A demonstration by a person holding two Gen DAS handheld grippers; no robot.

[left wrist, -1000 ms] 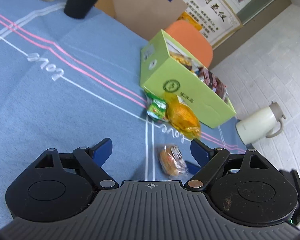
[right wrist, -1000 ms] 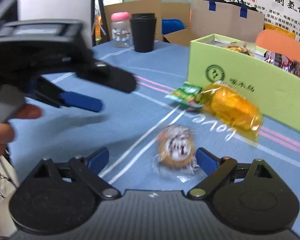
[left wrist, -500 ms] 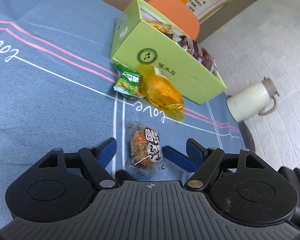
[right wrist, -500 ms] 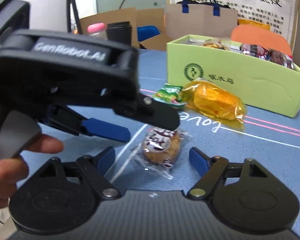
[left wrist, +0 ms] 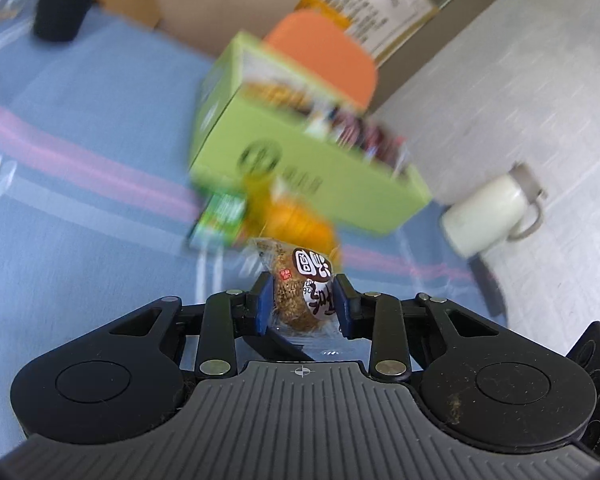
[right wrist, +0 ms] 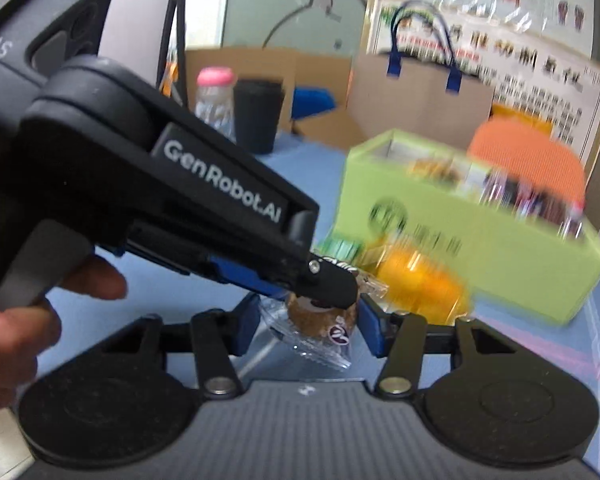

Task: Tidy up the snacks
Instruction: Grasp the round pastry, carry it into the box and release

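In the left wrist view, my left gripper [left wrist: 302, 300] is clamping the round brown cake in its clear wrapper with dark lettering [left wrist: 300, 286] at lower centre of the frame; its jaws have just been closing, and the blue pads [left wrist: 263, 304] are pressing both sides of it. Beyond it, mid-frame, the open lime-green cardboard box of snacks [left wrist: 300, 176] is sitting on the blue striped tablecloth [left wrist: 80, 208], with an orange-yellow packet [left wrist: 300, 220] and a green packet [left wrist: 220, 220] just before it. In the right wrist view, my right gripper [right wrist: 306, 326] is also closing around the same cake [right wrist: 320, 320] at lower centre; whether its pads are touching, I cannot tell. The left gripper [right wrist: 332, 284] is reaching in from the upper left, gripping the cake from above.
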